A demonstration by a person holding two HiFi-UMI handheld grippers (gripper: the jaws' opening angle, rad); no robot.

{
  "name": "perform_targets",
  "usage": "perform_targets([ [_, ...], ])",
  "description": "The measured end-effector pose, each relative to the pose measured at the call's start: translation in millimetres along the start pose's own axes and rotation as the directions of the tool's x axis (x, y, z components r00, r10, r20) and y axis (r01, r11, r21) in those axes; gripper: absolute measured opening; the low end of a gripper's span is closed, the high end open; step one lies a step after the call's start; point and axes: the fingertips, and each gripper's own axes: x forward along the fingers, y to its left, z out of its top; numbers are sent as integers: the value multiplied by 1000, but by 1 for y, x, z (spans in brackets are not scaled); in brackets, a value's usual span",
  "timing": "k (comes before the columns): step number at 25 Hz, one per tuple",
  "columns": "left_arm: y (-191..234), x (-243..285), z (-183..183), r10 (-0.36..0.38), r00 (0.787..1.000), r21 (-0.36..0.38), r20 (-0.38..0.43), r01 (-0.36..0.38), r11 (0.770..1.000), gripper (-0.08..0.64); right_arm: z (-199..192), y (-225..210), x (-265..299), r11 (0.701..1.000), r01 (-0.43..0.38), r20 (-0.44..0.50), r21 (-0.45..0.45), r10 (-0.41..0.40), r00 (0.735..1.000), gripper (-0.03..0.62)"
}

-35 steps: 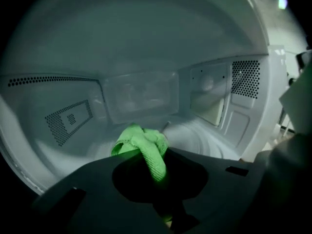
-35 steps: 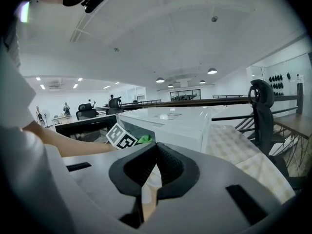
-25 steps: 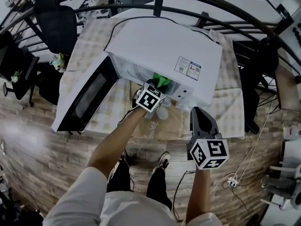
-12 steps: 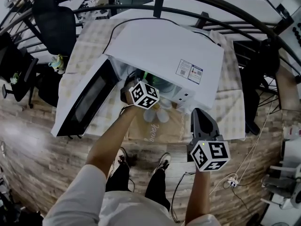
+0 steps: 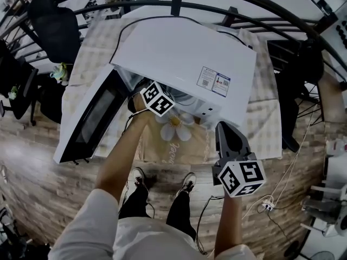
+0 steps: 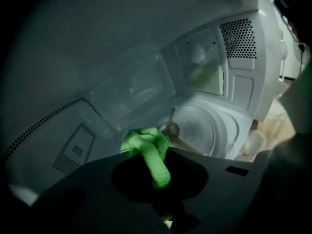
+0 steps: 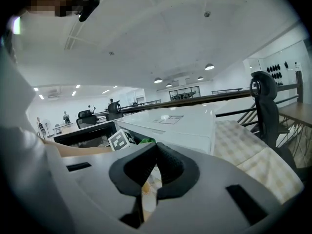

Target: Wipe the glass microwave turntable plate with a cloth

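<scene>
In the left gripper view, the left gripper (image 6: 157, 178) reaches into the open microwave (image 6: 146, 57), its claw pinching a bunched green cloth (image 6: 146, 147) that sticks out past the tips. The round glass plate (image 6: 204, 130) sits on the microwave's floor, just beyond the cloth. Whether the cloth touches the glass cannot be told from here.

In the right gripper view, the right gripper (image 7: 148, 177) is outside the microwave, in front of it, looking across its white top. Its claw is pressed together with nothing in it.

In the head view, the microwave stands with its door (image 5: 89, 118) swung wide on the person's left. The left gripper's marker cube (image 5: 158, 98) is at the mouth of the microwave, while the right gripper hangs in front of it, well clear of the opening.

The wiping step looks to be in hand or just starting. The next move calls for pressing the cloth flat onto the plate and sweeping it round the surface, with the idle gripper kept out of the way.
</scene>
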Motion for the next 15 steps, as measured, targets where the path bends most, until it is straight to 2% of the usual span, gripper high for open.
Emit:
perform_targets([
  [2,-14,-4,-4,-47,999,-6,6,47,999,53,3,-5,0,1000,7,3,-9,-7,1000,15],
  [5,-29,-16,-6,-108,994,-62,27,110,992,52,6,-9,-1,1000,9,8,-2,-9,1000,15],
  [8,-49,-27,1,-202,977,-147,64,209,967,52,10,-11,-3,1000,6,17,14,-6,1000,15],
  [10,-69,-33,15,-296,948,-206,118,314,927,52,13,-12,-3,1000,5,24,16,-5,1000,15],
  [12,-88,-41,30,-380,905,-242,189,418,876,52,14,-10,-2,1000,-8,24,7,8,1000,15],
  [15,-101,-51,48,-449,839,-277,308,531,801,51,15,-4,0,999,-37,14,-19,37,999,15],
])
